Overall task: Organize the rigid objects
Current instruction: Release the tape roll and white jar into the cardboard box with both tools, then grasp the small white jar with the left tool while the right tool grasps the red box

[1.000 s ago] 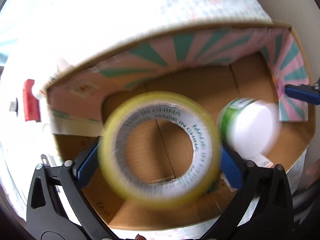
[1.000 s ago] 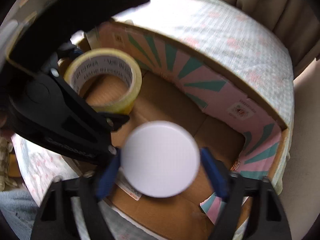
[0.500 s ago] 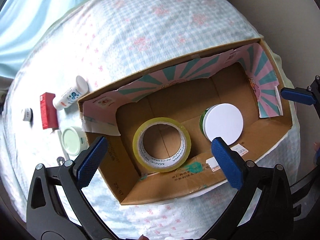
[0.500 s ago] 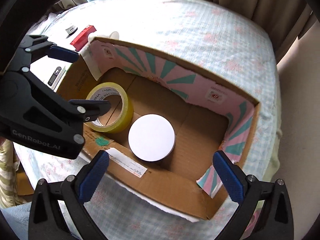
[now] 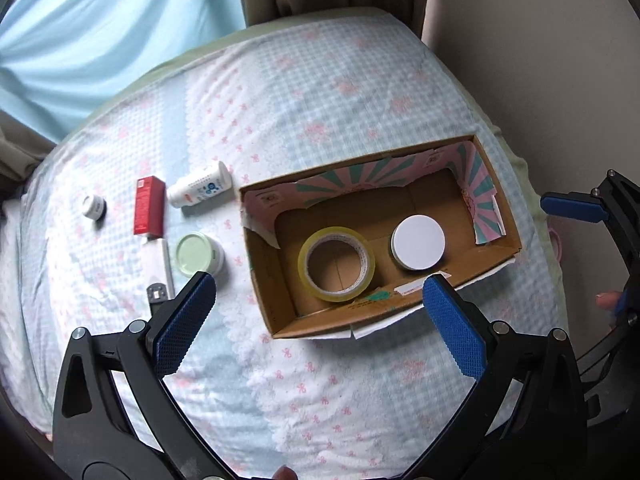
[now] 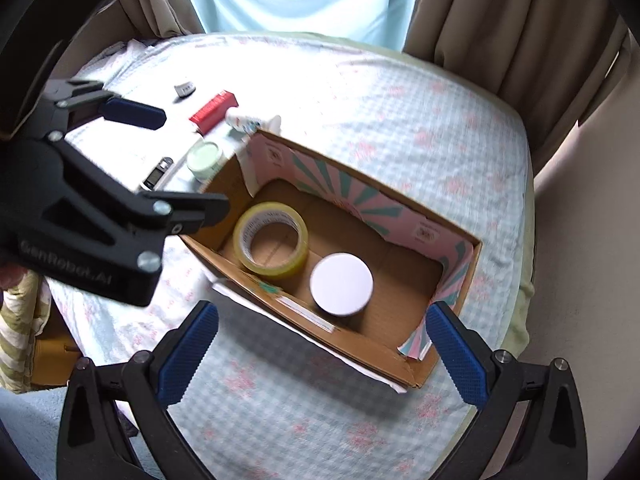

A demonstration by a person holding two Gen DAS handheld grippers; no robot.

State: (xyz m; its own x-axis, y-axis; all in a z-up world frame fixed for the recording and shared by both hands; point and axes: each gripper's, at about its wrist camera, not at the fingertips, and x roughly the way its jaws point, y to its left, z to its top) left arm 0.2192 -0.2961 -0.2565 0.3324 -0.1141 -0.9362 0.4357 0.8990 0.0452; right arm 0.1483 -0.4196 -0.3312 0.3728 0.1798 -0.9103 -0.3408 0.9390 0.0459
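The cardboard box [image 5: 288,312] holds a yellowish tape roll [image 5: 338,264] lying flat beside a white-lidded jar [image 5: 418,242]. The left gripper [image 5: 318,312] and the right gripper [image 6: 320,340] are both spread wide, empty.

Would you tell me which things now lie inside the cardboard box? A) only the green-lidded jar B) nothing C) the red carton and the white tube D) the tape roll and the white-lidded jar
D: the tape roll and the white-lidded jar sit side by side on the floor of the cardboard box.
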